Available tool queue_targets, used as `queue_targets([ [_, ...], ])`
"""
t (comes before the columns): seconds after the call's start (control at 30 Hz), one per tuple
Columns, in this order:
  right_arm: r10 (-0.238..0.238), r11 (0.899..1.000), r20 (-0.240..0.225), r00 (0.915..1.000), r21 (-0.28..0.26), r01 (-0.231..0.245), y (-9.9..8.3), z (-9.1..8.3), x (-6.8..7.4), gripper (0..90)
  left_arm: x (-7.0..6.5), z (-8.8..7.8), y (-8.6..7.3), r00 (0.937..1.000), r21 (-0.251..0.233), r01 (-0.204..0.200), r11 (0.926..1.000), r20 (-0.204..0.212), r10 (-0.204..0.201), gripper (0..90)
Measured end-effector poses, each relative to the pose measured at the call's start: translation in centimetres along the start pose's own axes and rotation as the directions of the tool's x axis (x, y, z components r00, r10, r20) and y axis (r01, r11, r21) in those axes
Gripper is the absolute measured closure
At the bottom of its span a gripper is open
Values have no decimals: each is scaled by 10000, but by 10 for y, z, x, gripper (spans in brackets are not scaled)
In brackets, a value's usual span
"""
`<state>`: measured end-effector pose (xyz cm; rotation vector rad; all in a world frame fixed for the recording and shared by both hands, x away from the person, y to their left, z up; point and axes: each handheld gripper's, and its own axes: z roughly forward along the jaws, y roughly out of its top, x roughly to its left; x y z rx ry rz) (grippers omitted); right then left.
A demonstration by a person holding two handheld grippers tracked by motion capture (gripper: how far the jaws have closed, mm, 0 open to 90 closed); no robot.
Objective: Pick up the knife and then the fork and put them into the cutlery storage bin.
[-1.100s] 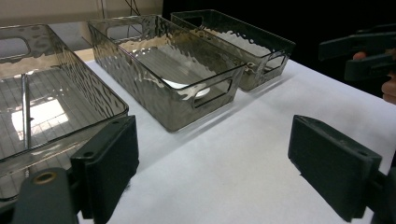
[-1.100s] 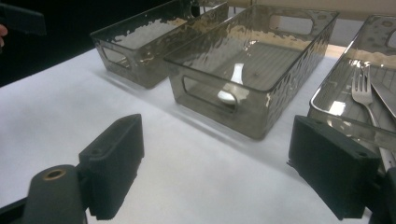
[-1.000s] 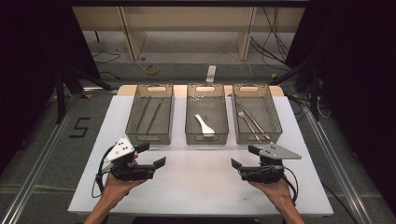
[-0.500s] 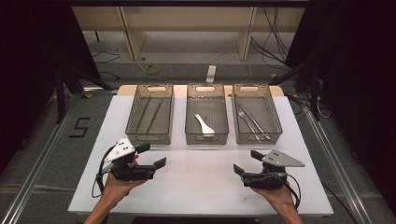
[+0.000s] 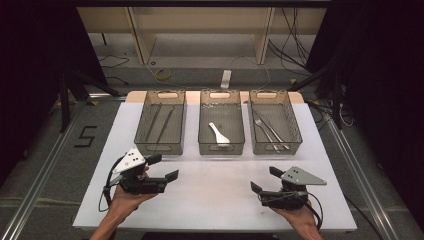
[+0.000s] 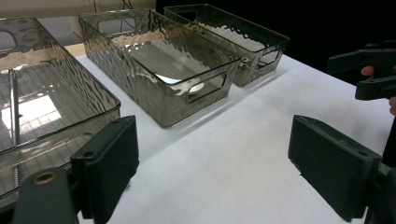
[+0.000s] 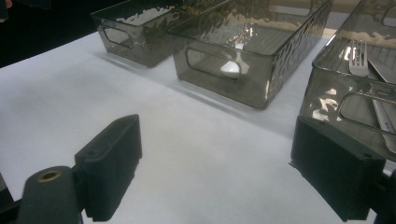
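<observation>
Black grippers [image 5: 166, 167] – white table [image 5: 215, 175] – smoky rippled bins [image 5: 221, 145] – white spoon [image 5: 219, 134]

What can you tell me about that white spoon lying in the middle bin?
The white spoon looks like smooth plastic or ceramic, with a short handle and a broad rounded bowl. It lies flat on the floor of the middle bin, a smoky see-through tub with cut-out handles, towards its near end, handle pointing away and to the left. It is alone in there. Through the bin's near handle its bowl shows as a pale patch. Neither claw touches it.
</observation>
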<state>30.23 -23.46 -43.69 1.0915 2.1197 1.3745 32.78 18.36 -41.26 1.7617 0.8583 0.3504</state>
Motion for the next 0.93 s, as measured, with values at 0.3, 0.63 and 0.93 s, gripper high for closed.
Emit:
queue_targets([
  [0.3, 89, 9999, 52, 9999, 60, -89, -3, -2, -2, 171, 0, 0, 0, 10000, 55, -25, 10000, 28, 25, 155],
  [0.63, 48, 10000, 83, 10000, 37, -48, -3, -2, -2, 172, 0, 0, 0, 10000, 44, -39, 10000, 18, 39, 155],
  [0.93, -2, 10000, 74, 10000, 53, 2, -2, -1, -2, 172, 0, 1, 0, 10000, 71, -64, 10000, 19, 64, 155],
])
